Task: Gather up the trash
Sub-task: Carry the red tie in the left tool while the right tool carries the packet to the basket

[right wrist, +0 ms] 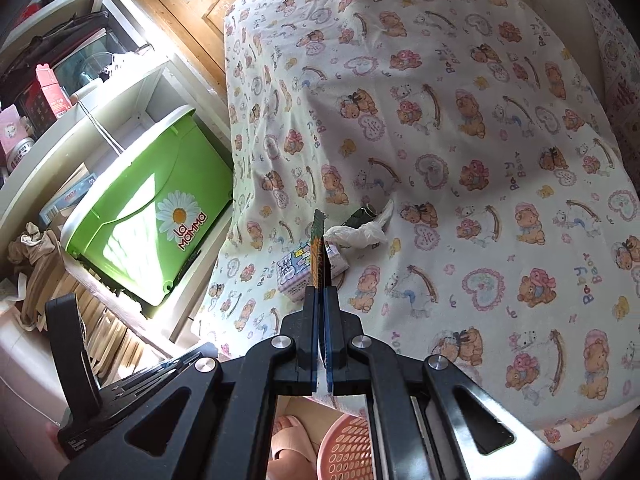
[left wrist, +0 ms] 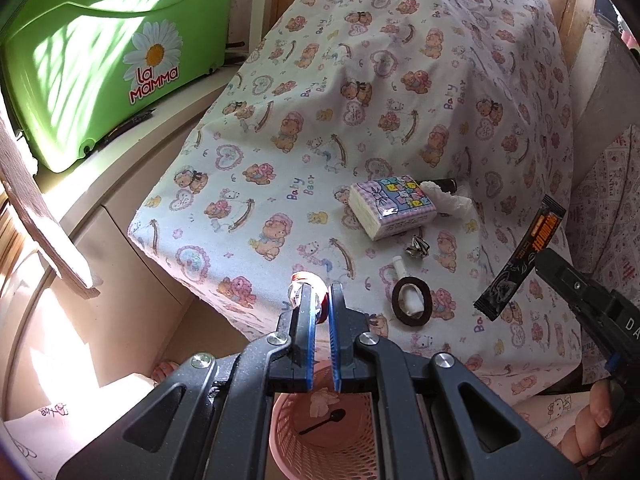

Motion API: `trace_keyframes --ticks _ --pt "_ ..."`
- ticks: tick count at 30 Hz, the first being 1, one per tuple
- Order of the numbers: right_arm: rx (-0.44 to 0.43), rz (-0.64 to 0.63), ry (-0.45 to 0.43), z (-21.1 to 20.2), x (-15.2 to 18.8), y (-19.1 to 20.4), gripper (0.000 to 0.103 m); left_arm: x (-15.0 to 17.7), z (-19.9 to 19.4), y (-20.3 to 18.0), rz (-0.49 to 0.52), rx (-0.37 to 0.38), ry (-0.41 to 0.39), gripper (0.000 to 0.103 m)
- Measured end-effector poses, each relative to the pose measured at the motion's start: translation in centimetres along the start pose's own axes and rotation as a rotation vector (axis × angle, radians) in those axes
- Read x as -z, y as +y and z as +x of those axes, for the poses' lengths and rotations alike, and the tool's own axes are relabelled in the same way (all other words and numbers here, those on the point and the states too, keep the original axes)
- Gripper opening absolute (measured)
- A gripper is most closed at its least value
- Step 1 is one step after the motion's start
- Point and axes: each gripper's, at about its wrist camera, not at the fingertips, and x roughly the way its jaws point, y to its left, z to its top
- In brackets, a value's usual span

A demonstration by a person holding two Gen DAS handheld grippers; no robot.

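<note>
Item: black snack wrapper (left wrist: 520,258), a long flat sachet with orange print, pinched at its lower end between the closed jaws of the right gripper (right wrist: 320,294) and hanging in the air beyond the pink basket (left wrist: 320,436), above the bear-print cloth (left wrist: 360,80). Item: small clear-and-red piece (left wrist: 308,284), possibly a cap or a bit of film, clamped in the narrow jaws of the left gripper (left wrist: 319,300), directly over the basket's far rim. Basket contents: a black plastic spoon (left wrist: 323,426) and a crumpled white scrap (left wrist: 322,400). Uncollected, on the cloth beyond the basket: crumpled white tissue (left wrist: 448,200), a small foil ball (left wrist: 418,247), a white stub (left wrist: 400,266); a tissue pack (left wrist: 390,208) and a brown ring (left wrist: 412,302) look like keepers. Handling advice: bring each gripper squarely over the basket mouth before opening. The wrapper is light and may flutter, so lower it inside the rim and release one hand at a time.
</note>
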Motion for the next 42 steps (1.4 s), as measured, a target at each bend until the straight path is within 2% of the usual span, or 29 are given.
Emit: trace_keyframes --ticks 4,10,12,16,23,26,29,34,38,42 --pt "-0.019 -0.028 0.026 -0.9 0.6 0.6 0.003 0.1 -0.9 -0.5 0.042 0.02 -0.013 0.005" --pt "-0.027 -0.082 0.077 -2.0 1.9 1.3 0.003 0.6 0.5 0.9 -0.042 0.132 0.097 0.005" --pt "-0.028 -0.109 0.093 -2.2 2.4 1.8 0.003 0.9 0.7 1.0 -0.054 0.148 0.119 0.005" --pt "-0.046 -0.144 0.125 -2.4 3.4 2.6 0.003 1.7 0.9 0.9 -0.054 0.15 0.146 0.005" --pt "-0.006 -0.199 0.186 -1.8 5.3 3.0 0.003 3.0 1.2 -0.5 0.007 0.15 0.18 0.005" --pt "0.014 -0.222 0.221 -1.3 6.3 3.1 0.003 3.9 2.0 -1.5 0.037 0.176 0.207 0.005" --pt "0.023 -0.218 0.242 -1.2 7.0 2.7 0.003 4.8 2.9 -2.2 0.059 0.147 0.245 0.005" --pt "0.067 -0.245 0.303 -0.3 8.5 2.4 0.003 6.3 4.4 -2.2 0.018 0.209 0.344 0.005" --pt "0.114 -0.268 0.347 0.9 9.7 1.9 0.003 7.2 6.4 -1.7 -0.018 0.207 0.408 0.005" --pt "0.148 -0.266 0.39 2.2 10.7 0.8 0.003 8.4 9.4 -0.9 -0.061 0.171 0.484 0.005"
